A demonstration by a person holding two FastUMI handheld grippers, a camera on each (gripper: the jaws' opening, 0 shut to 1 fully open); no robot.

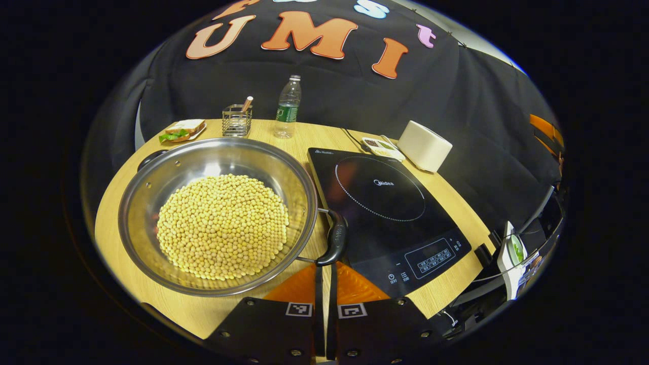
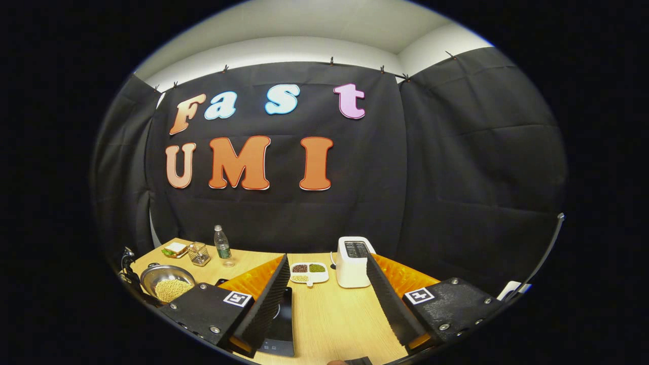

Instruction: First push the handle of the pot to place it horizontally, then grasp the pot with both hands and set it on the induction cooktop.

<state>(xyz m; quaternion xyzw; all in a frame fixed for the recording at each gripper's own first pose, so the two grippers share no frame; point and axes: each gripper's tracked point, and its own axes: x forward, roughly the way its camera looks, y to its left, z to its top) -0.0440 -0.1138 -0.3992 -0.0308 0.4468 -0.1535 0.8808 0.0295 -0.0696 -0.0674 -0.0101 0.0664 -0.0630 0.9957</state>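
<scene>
I see the pot [image 1: 218, 213] on the table [image 1: 451, 203] just left of the cooktop [image 1: 390, 213], my left gripper [image 1: 325, 284] clenched at its handle [image 1: 335, 238], my right gripper [image 2: 327, 299] spread wide.
</scene>
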